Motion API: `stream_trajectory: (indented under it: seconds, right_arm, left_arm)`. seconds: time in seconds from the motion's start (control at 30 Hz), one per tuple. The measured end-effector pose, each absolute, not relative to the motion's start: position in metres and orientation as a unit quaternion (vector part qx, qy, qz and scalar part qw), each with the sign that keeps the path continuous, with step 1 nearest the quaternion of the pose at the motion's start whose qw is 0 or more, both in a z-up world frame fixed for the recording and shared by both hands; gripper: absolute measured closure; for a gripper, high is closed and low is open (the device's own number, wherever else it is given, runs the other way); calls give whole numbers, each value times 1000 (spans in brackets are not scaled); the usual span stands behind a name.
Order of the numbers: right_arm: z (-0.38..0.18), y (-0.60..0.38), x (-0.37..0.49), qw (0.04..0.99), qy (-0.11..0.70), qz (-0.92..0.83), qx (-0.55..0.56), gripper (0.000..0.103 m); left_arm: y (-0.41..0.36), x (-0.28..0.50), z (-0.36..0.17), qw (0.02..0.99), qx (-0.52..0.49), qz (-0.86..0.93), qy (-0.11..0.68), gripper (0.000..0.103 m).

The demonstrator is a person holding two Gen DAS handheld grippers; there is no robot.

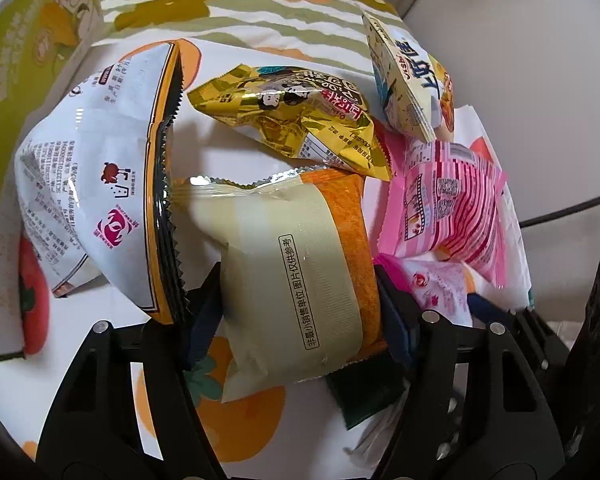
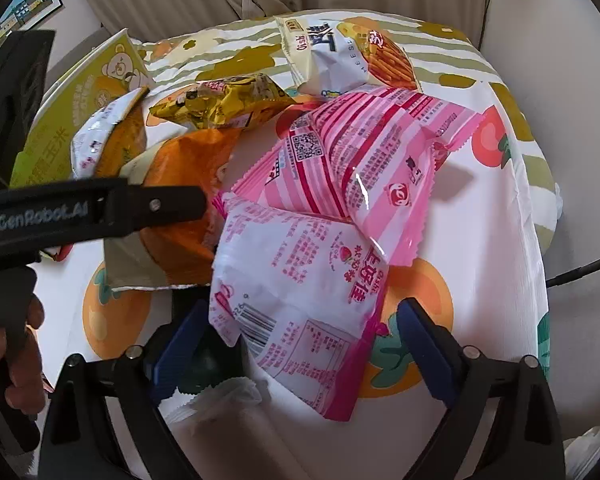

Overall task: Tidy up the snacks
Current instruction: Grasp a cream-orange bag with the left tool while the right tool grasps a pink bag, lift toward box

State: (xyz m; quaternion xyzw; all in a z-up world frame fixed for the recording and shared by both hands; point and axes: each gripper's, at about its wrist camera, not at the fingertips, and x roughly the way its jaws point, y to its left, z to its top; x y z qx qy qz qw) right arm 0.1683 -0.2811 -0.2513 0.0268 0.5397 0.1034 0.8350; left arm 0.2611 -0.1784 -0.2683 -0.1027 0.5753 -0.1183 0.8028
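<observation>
In my left wrist view, the left gripper (image 1: pixel 300 312) has its jaws partly closed around a cream-and-orange packet (image 1: pixel 296 276). Both blue pads (image 1: pixel 204 320) touch the packet's two long sides, so I read this as a grip. The packet is a sealed pillow bag: pale cream film with a column of printed characters, an orange textured panel along its right side, and crimped ends. It lies on a tablecloth (image 1: pixel 240 420) printed with orange fruit.

Left of it leans a white bag with an orange and black edge (image 1: pixel 100 184), its serrated seam just beside the packet. Farther off lies a crumpled gold foil packet (image 1: pixel 288 120), with a white-and-yellow snack bag (image 1: pixel 408 80) to its right. A pink striped packet (image 1: pixel 448 204) sits right of the held packet.

In my right wrist view, the right gripper (image 2: pixel 300 340) stands wide open. A white packet with pink print (image 2: pixel 300 292) lies between its fingers (image 2: pixel 424 344); the right pad is clear of it, and I cannot tell whether the left pad touches. This packet shows a barcode, a nutrition table and a strawberry mark. The pink striped packet overlaps its far edge. A green box with a bear picture (image 2: pixel 60 128) stands at the far left.
</observation>
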Motion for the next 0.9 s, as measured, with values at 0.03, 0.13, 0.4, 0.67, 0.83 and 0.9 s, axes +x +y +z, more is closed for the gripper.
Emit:
stream_trajectory:
  seconds: [0.03,0.13,0.4,0.67,0.83,0.9]
  right_arm:
    - [-251,-282,167,835,540,104,29,15]
    - [-252,-286,170,832,543,107,44,22]
    - [-252,-292,173,830,539,112,87,50]
    - [-239,-295,158,835,528,112,104,59]
    - [-226,-299,144,837,521,111,124,59]
    - [-217,-302,138,841,515,110,126,59]
  left_arm:
    - [-177,260,-268,804,-99,-119,575,37]
    - [-173,256,-266,806,-88,-121,573,38]
    - [-172,244,-257,812,-86,-131,562,39]
    - [-178,231,-237,818,-83,-145,551,39]
    - [-180,217,-223,823,-88,-147,541,39]
    - [-181,209,-212,828,-90,-149,533,39]
